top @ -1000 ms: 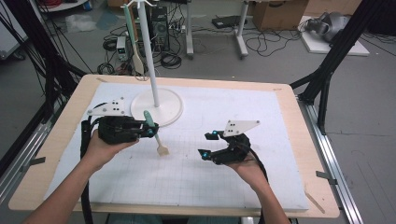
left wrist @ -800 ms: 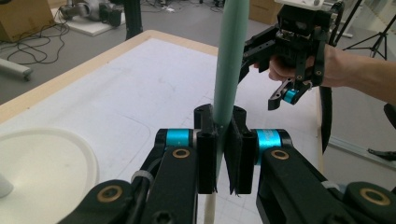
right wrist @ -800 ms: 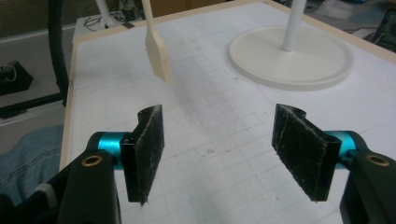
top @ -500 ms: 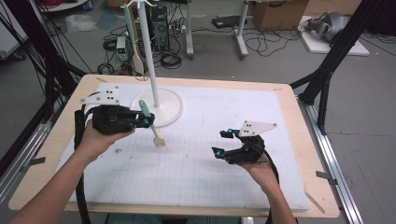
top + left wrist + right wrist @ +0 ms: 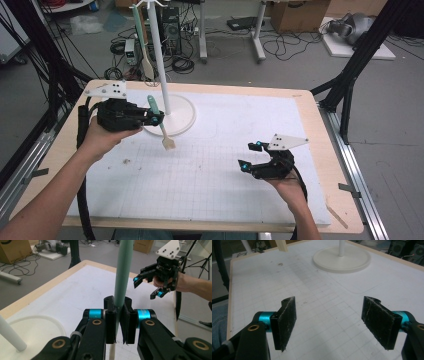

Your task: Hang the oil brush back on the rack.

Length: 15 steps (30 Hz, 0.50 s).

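in the high view the left gripper (image 5: 156, 118) was clamped on the green handle of a spatula (image 5: 161, 125), whose pale blade hung down just above the white mat (image 5: 210, 170), beside the round base of the stand (image 5: 175, 116). the right gripper (image 5: 250, 156) sat well apart over the mat, jaws spread and empty.

in the left gripper view the handle (image 5: 123, 272) ran upright between the two closed pads (image 5: 110, 326), gripped at mid-length.

in the right gripper view the pads (image 5: 287, 322) stood wide apart with nothing between them.
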Motion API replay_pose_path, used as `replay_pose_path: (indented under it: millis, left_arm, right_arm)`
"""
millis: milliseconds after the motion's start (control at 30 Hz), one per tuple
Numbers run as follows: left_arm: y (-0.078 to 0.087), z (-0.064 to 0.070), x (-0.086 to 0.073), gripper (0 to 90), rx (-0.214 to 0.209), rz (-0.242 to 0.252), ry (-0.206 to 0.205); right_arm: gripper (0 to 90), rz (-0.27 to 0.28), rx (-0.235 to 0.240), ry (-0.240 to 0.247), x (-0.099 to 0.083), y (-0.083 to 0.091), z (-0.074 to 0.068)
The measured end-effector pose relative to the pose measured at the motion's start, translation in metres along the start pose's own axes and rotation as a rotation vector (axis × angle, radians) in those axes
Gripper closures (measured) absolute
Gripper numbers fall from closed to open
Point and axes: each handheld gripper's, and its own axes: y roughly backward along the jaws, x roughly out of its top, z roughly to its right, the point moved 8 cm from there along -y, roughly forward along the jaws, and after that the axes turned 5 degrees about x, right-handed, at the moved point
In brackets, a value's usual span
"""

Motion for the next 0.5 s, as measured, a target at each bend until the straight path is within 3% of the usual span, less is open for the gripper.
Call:
replay_pose_path:
  millis: [267, 500]
  left_arm:
    - [-0.001, -0.006, 0.012, 83.2, -0.003, -0.012, -0.004]
    - [0.0, -0.015, 0.025, 83.3, -0.002, -0.011, 0.0]
  right_arm:
    - [26.9, 0.014, -0.022, -0.016, -0.004, 0.009, 0.005]
    - [26.8, -0.008, -0.017, -0.025, -0.009, 0.007, 0.007]
